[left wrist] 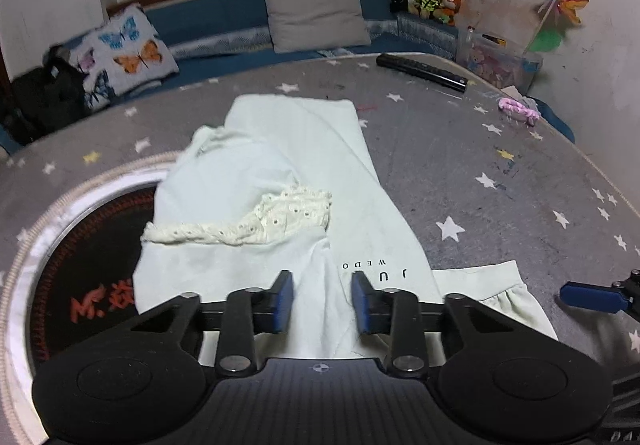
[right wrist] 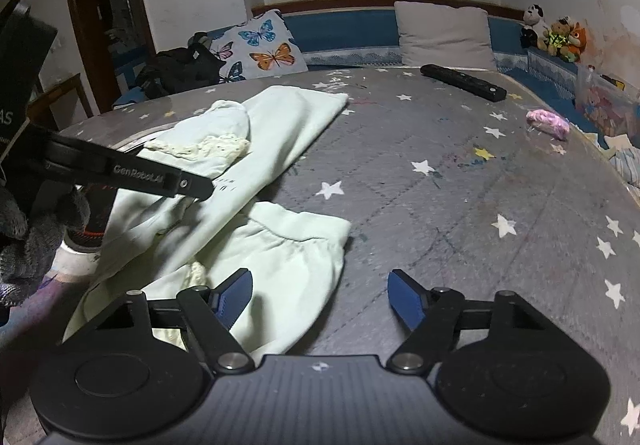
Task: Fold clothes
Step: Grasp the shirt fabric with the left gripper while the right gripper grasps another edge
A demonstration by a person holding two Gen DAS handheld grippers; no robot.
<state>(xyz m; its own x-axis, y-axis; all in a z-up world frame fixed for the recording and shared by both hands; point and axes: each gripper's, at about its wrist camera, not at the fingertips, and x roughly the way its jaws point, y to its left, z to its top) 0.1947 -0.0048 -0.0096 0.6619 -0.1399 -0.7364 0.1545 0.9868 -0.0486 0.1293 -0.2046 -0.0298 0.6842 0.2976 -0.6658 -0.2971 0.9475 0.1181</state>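
One soft, pale-green garment [left wrist: 304, 165], lace-trimmed, seemingly bunched between left claw [left wrist: 322, 301] pads.

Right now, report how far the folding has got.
Done: the pale green garment is already folded lengthwise, its lace-trimmed sleeve laid across the body. In hand: the left claw straddles a raised fold of the fabric; the right claw stands open by the gathered cuff. Left: the crosswise folds.
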